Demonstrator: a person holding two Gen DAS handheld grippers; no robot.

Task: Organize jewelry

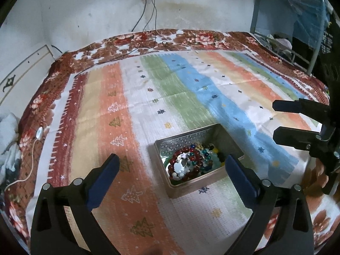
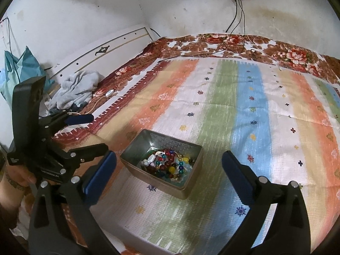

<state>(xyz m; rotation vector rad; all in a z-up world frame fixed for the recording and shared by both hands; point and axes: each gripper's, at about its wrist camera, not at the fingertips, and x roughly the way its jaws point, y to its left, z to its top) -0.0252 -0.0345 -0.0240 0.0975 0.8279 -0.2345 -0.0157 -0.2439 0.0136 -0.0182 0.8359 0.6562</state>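
Both tongs agape | tin (image 1: 187,141) holds beads (image 1: 191,161) | cables (image 1: 148,21) possibly plugged

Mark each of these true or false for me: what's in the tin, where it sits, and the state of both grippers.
1. The tin holds bead bracelets. True.
2. The tin has its lid on. False: it is open at the top, with no lid in view.
3. Both grippers are open and hold nothing. True: the left gripper and the right gripper each show a wide gap between the fingers.
4. The tin stands on a bare wooden table. False: it stands on a striped cloth.
5. Bracelets lie scattered on the cloth. False: all the beads that show are in the tin.
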